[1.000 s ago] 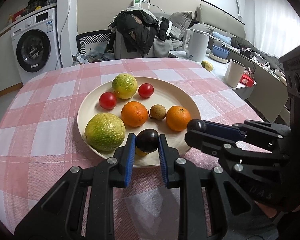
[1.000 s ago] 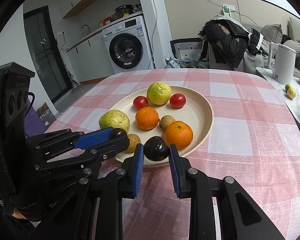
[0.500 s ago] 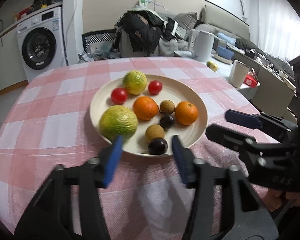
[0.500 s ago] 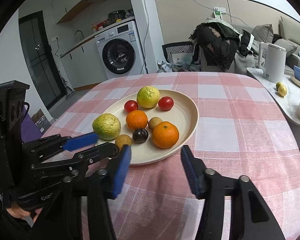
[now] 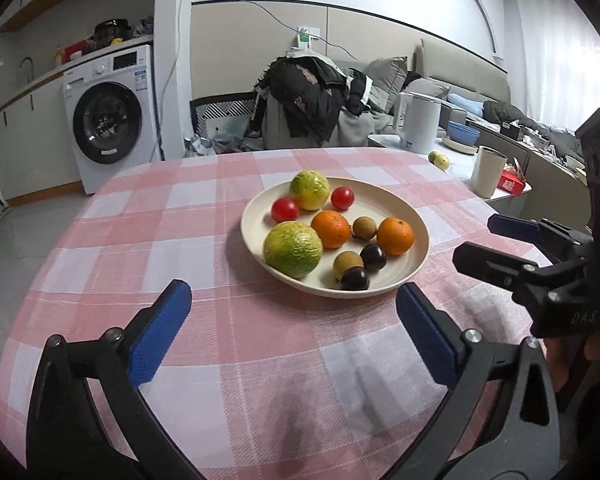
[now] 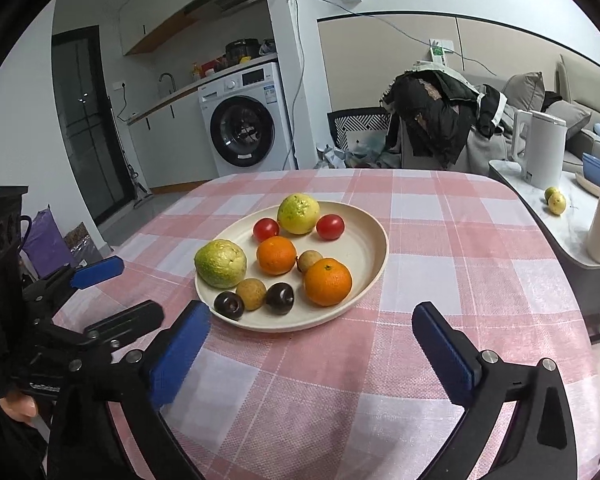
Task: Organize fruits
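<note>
The left hand-held gripper [image 5: 292, 322] fills the bottom of its own view, jaws spread wide and gripping nothing, over the pink checked surface [image 5: 204, 240]. The right hand-held gripper [image 6: 312, 338] sits likewise at the bottom of its view, jaws wide apart and empty. Each shows in the other's view at the frame edge, also parted.

Just beyond both, mid-frame, a cream plate [image 5: 418, 224] holds all the fruit: two green-yellow guavas [image 5: 293, 249], two oranges [image 5: 395, 235], two red tomatoes [image 5: 285, 209], two brown longans [image 5: 348, 264] and two dark purple fruits [image 5: 355, 279] near the front rim. The front dark fruit and a longan touch; the rest sit close.

The right view alone shows a dark doorway at left and a purple bag [image 6: 46, 240] on the floor. The left view alone shows a red box [image 5: 512, 182] at right. Both show the washing machine [image 6: 246, 120], a white kettle [image 6: 540, 142] and a lemon-like fruit [image 6: 556, 202], small and hard to identify, on a side counter
</note>
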Motion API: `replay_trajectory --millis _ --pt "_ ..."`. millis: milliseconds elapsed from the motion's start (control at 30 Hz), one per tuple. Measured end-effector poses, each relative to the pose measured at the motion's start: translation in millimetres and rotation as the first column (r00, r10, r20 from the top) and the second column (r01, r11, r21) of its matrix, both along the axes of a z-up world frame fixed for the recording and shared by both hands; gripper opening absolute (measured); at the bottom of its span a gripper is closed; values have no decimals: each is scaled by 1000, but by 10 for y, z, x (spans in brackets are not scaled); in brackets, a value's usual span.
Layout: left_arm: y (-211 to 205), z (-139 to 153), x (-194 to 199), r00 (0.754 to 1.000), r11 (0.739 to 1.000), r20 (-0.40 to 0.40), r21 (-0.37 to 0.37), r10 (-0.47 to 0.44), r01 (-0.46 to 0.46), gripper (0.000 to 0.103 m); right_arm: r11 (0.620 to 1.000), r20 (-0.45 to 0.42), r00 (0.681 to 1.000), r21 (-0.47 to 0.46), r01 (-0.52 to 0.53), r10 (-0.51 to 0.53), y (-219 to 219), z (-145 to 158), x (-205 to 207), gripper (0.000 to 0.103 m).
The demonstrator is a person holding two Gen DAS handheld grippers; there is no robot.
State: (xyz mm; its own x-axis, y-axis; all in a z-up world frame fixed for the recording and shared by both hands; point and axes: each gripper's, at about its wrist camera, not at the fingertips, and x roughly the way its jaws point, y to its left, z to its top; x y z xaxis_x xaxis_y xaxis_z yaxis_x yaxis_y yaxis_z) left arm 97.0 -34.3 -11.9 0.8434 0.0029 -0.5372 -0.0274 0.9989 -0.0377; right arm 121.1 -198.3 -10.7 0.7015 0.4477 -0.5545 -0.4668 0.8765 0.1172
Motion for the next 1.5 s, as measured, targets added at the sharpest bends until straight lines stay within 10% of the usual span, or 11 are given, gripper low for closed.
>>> replay_trajectory --millis 1500 --pt "84 71 -106 999 999 11 -15 34 -34 102 998 108 993 -19 -53 55 82 83 -214 103"
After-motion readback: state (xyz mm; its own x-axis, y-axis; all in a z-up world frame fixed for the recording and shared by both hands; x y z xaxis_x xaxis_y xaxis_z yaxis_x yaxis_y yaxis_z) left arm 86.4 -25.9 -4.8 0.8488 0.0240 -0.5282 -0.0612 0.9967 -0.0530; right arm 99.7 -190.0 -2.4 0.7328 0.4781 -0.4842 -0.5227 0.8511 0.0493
